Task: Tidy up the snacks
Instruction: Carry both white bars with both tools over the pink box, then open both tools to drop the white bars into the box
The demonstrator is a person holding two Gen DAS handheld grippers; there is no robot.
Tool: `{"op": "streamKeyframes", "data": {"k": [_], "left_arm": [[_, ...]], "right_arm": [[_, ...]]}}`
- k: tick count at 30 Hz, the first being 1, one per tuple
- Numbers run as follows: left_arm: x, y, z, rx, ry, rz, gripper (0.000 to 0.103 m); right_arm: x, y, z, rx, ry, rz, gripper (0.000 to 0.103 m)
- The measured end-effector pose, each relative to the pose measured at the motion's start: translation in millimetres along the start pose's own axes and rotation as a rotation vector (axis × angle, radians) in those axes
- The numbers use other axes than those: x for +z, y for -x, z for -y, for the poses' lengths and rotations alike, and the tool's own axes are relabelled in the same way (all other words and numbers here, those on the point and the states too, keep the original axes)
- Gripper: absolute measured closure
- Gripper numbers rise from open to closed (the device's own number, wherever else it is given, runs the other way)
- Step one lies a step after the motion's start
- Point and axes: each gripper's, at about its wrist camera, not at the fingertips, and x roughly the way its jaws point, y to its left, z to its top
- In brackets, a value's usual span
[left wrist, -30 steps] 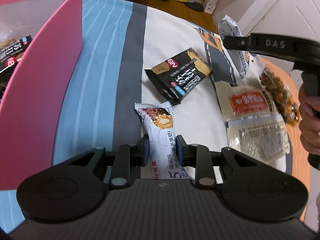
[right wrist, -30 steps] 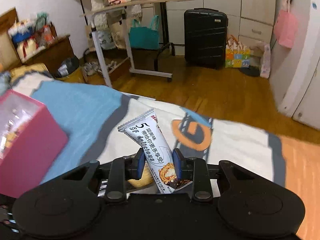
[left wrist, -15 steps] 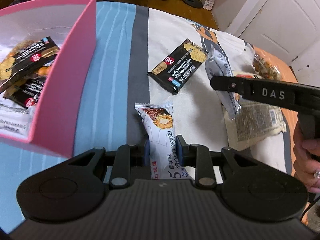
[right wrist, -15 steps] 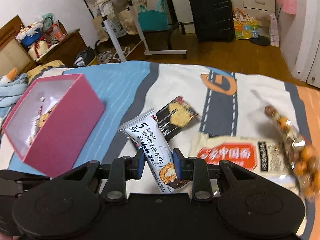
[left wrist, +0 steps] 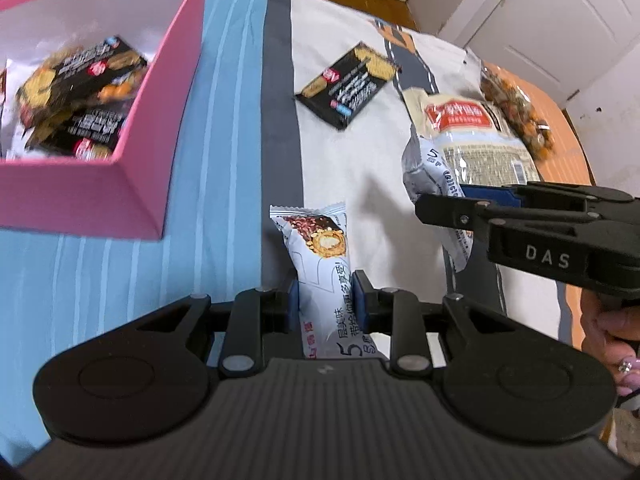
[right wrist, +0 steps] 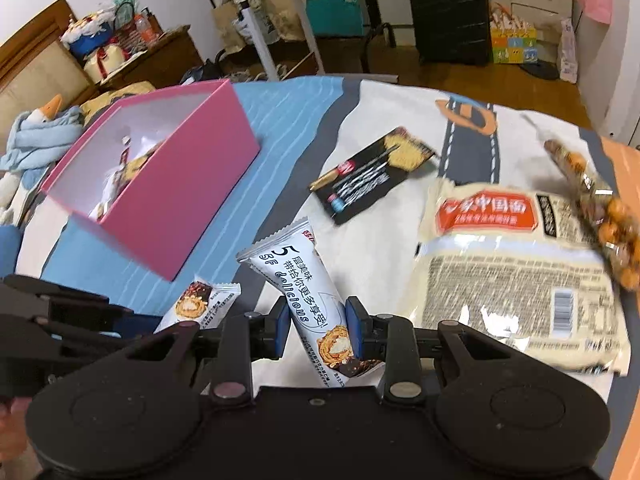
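My left gripper (left wrist: 325,300) is shut on a white wafer bar (left wrist: 320,256), held above the blue-striped bedspread. The pink box (left wrist: 120,184) lies to its upper left, open-topped, with black cracker packs (left wrist: 80,76) inside. My right gripper (right wrist: 318,322) is shut on a second white wafer bar (right wrist: 304,292) that sticks up tilted to the left. In the left wrist view the right gripper (left wrist: 444,200) hangs to the right with its bar (left wrist: 428,168). The pink box (right wrist: 180,200) is at the upper left in the right wrist view, and the left gripper's bar (right wrist: 200,306) shows at the lower left.
On the bed lie a black cracker pack (left wrist: 348,84), a beige noodle pack (left wrist: 468,136) and a clear bag of nuts (left wrist: 516,112). A person's hand (left wrist: 612,332) holds the right gripper's handle. Beyond the bed are a wooden floor, a suitcase (right wrist: 452,12) and a desk.
Both grippers, each still holding its bar, have moved across the bed. The pink box's inside has come into the left wrist view. The right gripper has tilted down and now sits close beside the left one.
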Motion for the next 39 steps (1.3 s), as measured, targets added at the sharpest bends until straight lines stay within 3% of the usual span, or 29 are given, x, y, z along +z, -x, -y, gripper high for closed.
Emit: {"op": "streamKeyframes", "data": {"k": [9, 16, 20, 23, 29, 34, 39], "left_arm": [[-10, 54, -38, -0.029, 0.001, -0.079, 0.077], [9, 155, -74, 0.079, -0.073, 0.064, 0.077], [35, 180, -97, 0.162, -0.054, 0.108, 0.077], [55, 182, -117, 0.23, -0.027, 0.115, 0.077], [84, 155, -171, 0.294, 0.096, 0.101, 0.077], [95, 132, -220, 0.262, 0.242, 0.135, 0.077], [102, 119, -231, 0.335, 0.214, 0.155, 0.077]], "right_arm": [[10, 19, -50, 0.084, 0.125, -0.094, 0.069], [53, 36, -118, 0.22, 0.285, -0.037, 0.069], [85, 24, -166, 0.257, 0.411, 0.026, 0.069], [106, 2, -197, 0.241, 0.508, 0.061, 0.069], [144, -67, -223, 0.215, 0.542, -0.021, 0.069], [152, -112, -227, 0.252, 0.511, -0.107, 0.069], [151, -140, -240, 0.281, 0.498, -0.134, 0.069]]}}
